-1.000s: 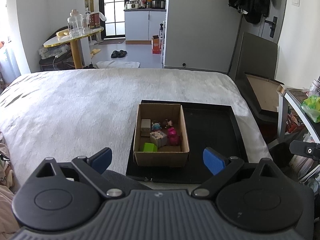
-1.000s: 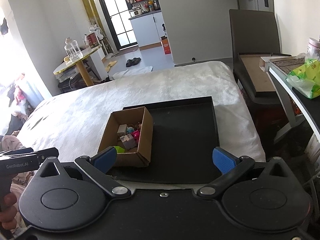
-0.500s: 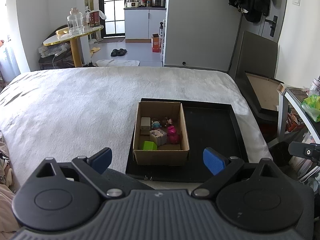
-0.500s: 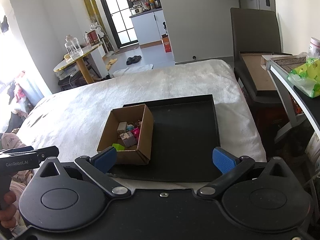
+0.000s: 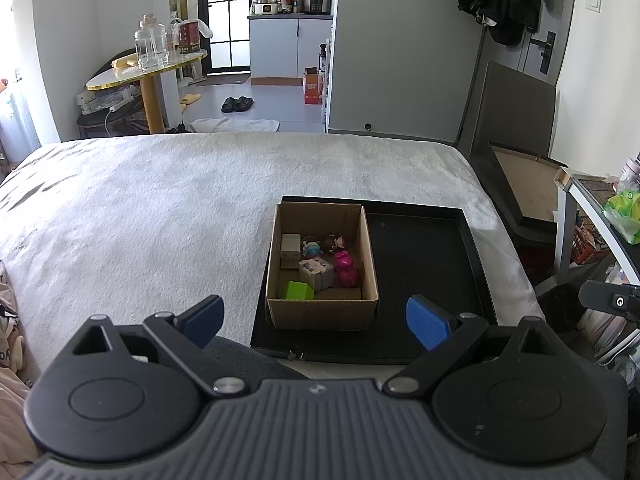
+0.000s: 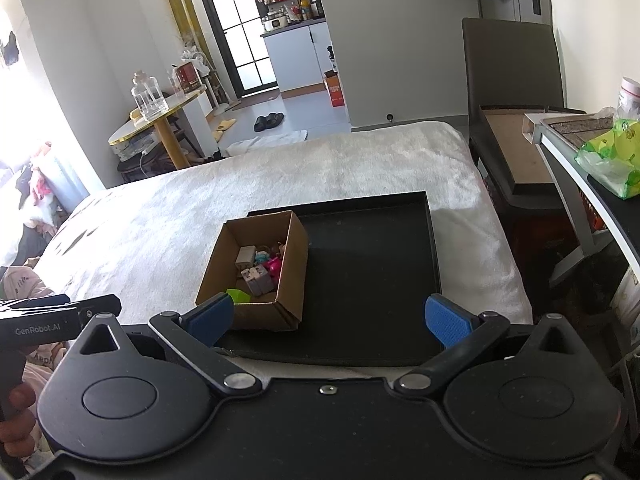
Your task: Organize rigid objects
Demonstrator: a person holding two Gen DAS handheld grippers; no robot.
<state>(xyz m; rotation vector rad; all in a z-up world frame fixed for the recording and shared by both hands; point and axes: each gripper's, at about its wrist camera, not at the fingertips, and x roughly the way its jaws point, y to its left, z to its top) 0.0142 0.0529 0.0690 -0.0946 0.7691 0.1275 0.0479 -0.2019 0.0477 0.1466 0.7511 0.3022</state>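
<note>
Both grippers hang wide open, holding and touching nothing: left gripper (image 5: 316, 318), right gripper (image 6: 328, 318). Open brown cardboard box (image 5: 322, 312) sits in the left part of a shallow black square tray (image 5: 424, 268) on the white fuzzy bedcover (image 5: 160, 208). Inside: green cube (image 5: 298, 290), pink figure (image 5: 346, 266), grey block (image 5: 317, 272), beige block (image 5: 291, 246).

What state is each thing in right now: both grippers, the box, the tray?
Left gripper: open, holding nothing.
Right gripper: open, holding nothing.
Cardboard box: upright, open-topped, on the tray's left side, small toys inside.
Black tray: flat on the bed, right half bare.
Green block: in the box's near left corner.
</note>
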